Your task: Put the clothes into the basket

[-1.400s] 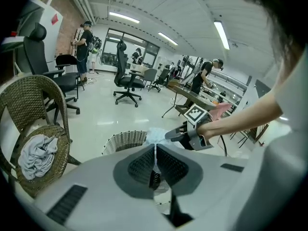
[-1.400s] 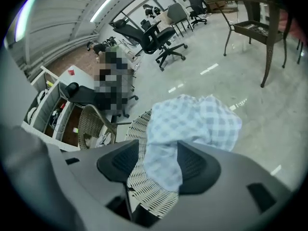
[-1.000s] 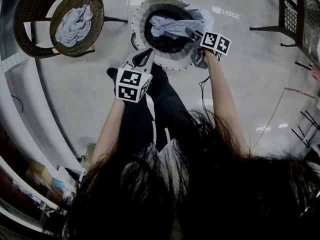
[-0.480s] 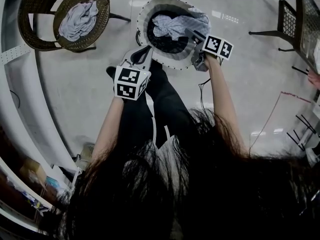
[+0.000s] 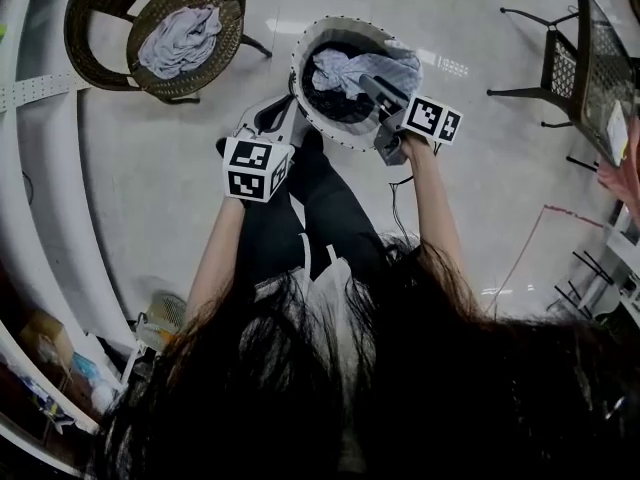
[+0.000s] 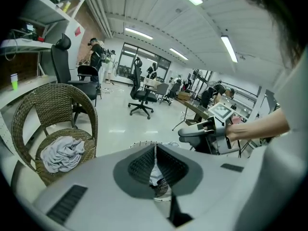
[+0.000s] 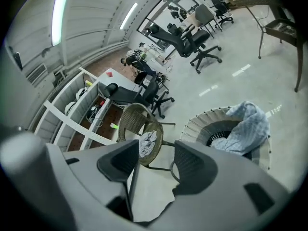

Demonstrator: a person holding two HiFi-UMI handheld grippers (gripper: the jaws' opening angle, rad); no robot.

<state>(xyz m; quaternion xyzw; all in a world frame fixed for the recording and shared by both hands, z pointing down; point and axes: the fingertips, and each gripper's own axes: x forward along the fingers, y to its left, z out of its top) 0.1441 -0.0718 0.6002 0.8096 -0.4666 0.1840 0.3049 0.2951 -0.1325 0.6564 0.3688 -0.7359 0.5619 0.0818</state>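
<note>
The blue-grey cloth (image 5: 365, 68) lies in the basket (image 5: 298, 68), one fold draped over its rim, while a grey garment (image 5: 180, 40) sits on the wicker chair (image 6: 55, 100) seat. The right tongs (image 7: 156, 150) are spread and empty, and the left tongs (image 6: 155, 146) are pressed together on nothing. For the garment, I would spread one pair and drop in over the seat's open front edge, clear of the chair arms; the bare floor (image 5: 160, 188) between chair and basket leaves easy room.

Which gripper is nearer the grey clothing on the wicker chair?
Left. The left gripper sits by the basket rim on the chair side, apart from the grey clothing; the right gripper hangs over the basket, farther away.
</note>
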